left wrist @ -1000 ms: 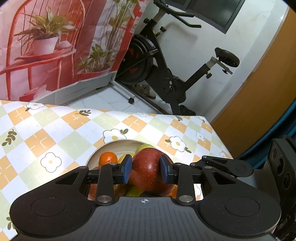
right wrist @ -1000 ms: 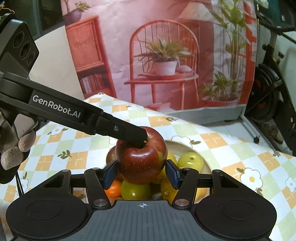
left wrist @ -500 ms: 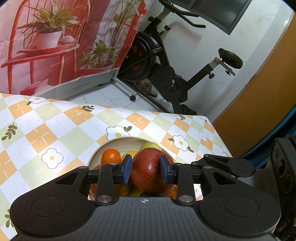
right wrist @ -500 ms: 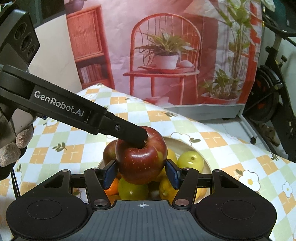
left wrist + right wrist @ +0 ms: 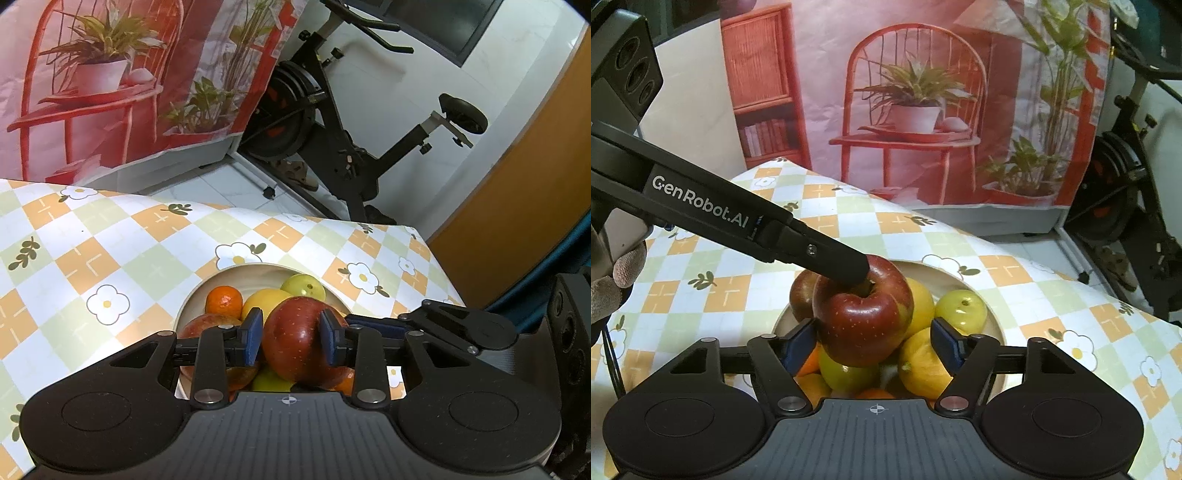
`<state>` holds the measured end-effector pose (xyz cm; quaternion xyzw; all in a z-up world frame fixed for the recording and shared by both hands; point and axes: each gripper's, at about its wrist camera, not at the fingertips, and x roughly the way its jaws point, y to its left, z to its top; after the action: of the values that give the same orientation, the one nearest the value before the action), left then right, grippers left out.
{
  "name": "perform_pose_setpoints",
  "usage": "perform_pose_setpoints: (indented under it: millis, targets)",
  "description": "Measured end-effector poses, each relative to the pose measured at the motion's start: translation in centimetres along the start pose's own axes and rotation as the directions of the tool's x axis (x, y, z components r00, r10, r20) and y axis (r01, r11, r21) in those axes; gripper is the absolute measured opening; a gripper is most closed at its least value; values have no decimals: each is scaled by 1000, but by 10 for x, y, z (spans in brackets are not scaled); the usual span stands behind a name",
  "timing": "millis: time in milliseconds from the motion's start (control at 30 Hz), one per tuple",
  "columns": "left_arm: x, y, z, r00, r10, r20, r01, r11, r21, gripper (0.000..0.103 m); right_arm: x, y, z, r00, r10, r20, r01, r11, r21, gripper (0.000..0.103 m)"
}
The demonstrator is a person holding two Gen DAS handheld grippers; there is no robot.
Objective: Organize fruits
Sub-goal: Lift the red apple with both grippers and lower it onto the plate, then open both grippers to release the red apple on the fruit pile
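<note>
A big red apple [image 5: 295, 347] [image 5: 860, 321] sits on top of the fruit heaped in a cream bowl [image 5: 236, 269] [image 5: 990, 317]. My left gripper [image 5: 291, 339] is shut on it, both blue pads pressed to its sides. In the right wrist view one of its black fingers [image 5: 827, 254] lies across the apple's top. My right gripper [image 5: 873, 341] still brackets the apple, but its jaws are opening and the pads stand clear of the skin. Under the apple are a second red apple [image 5: 801, 295], a small orange [image 5: 223, 302], green fruits [image 5: 960, 312] and a lemon [image 5: 923, 363].
The bowl rests on a table with a checked flower-print cloth [image 5: 110, 258], whose far edge drops to a tiled floor. Behind stand an exercise bike [image 5: 332, 140] and a red printed backdrop [image 5: 916, 110]. A gloved hand [image 5: 613, 280] holds the left gripper.
The right gripper's jaws have spread off the sides of the red apple. The left gripper keeps the same hold on it, and the apple has not moved.
</note>
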<state>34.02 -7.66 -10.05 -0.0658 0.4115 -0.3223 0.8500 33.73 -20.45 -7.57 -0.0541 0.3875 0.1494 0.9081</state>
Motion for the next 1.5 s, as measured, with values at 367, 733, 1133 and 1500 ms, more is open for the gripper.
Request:
perform_pose_setpoints:
  millis: [367, 733, 1133, 1500]
  targets:
    - [-11, 0, -2, 999, 48, 20, -48, 999, 1, 36, -10, 1, -3, 1000, -30, 9, 30, 1000, 5, 67]
    - [-25, -4, -8, 995, 88, 43, -89, 996, 22, 37, -22, 2, -7, 998, -67, 15, 66, 998, 24, 67]
    - [-52, -11, -16, 984, 151, 100, -157, 986, 58, 46, -49, 3, -10, 991, -114, 65, 110, 992, 56, 68]
    - [-107, -26, -33, 958, 207, 199, -226, 971, 75, 47, -108, 17, -12, 971, -152, 182, 132, 984, 121, 78]
